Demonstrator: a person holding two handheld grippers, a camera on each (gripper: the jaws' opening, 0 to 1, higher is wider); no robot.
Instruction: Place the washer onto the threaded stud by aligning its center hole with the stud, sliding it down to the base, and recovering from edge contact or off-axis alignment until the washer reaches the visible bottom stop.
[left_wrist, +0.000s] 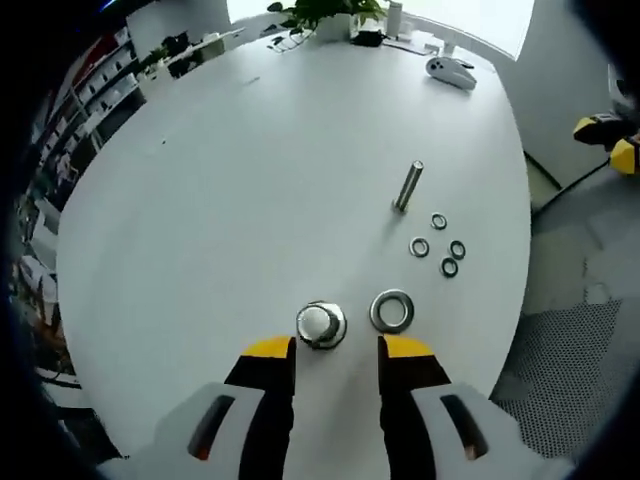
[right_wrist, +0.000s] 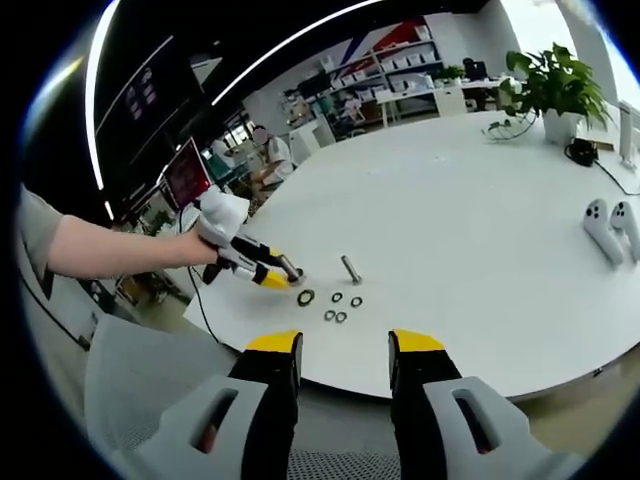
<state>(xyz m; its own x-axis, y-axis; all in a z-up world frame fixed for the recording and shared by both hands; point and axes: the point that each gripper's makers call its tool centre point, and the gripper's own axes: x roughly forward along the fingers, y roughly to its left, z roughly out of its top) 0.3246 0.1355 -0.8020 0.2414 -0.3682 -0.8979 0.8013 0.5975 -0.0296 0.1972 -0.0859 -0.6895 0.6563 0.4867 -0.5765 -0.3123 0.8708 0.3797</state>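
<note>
The left gripper (left_wrist: 335, 350) hangs over the white table (left_wrist: 200, 220) with its yellow-tipped jaws apart and empty, the upright stud (left_wrist: 320, 323) just beyond the tips at about 11 o'clock. The large washer (left_wrist: 392, 310) lies flat just beside the stud at its 3 o'clock, apart from it. To do this well, close on the washer's rim rather than its face, lift it level, and centre the hole over the stud top before lowering; a tilted ring will likely catch the threads. The stud looks like bright metal on a round flanged base, though whether a washer already sits there is hard to tell. Four small rings (left_wrist: 438, 245) and a loose bolt (left_wrist: 407, 187) lie towards 1 o'clock. The right gripper (right_wrist: 343, 360) is held off the table edge, jaws apart, holding nothing
</note>
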